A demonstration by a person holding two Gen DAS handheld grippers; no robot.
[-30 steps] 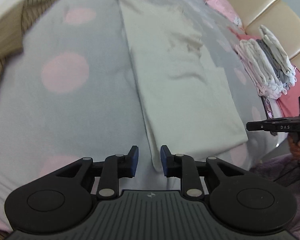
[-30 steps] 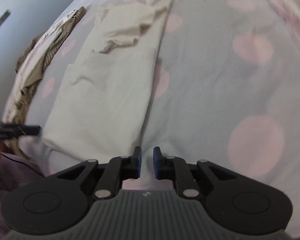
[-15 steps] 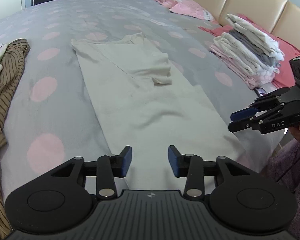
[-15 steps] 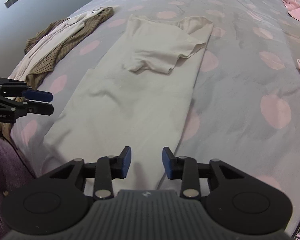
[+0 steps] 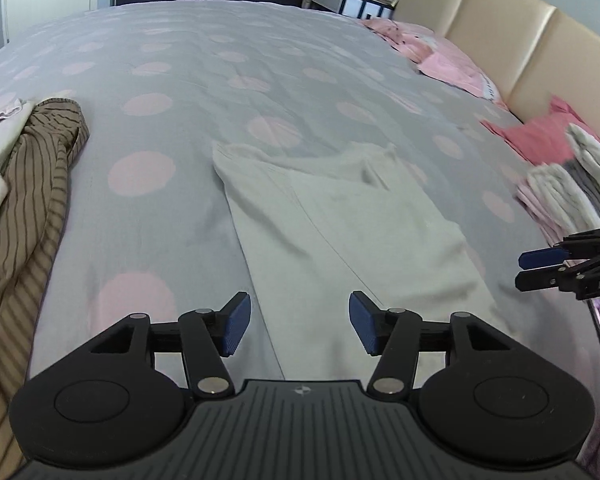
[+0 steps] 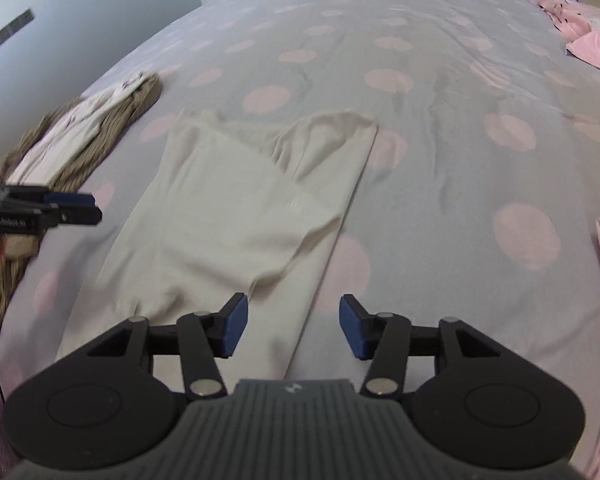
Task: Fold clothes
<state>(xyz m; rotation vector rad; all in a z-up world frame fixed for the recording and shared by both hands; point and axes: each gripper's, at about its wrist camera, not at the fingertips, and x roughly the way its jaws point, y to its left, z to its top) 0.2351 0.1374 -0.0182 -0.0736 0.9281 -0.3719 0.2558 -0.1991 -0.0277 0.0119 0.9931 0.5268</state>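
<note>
Cream garment (image 5: 340,232) lies flat on the spotted bed (image 5: 220,80), folded lengthwise, just ahead of both sets of jaws. Left gripper (image 5: 299,328) and right gripper (image 6: 290,326): jaws have just been opening, now wide, nothing between them. Striped clothes (image 5: 24,216) heaped left of the left jaws.

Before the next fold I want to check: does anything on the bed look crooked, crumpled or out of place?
The cream garment lies mostly flat, but its folded-in sleeve is wrinkled and sits askew. The striped brown garment lies in a crumpled heap at the bed's edge, still unfolded. Nothing looks spilled or damaged.
</note>
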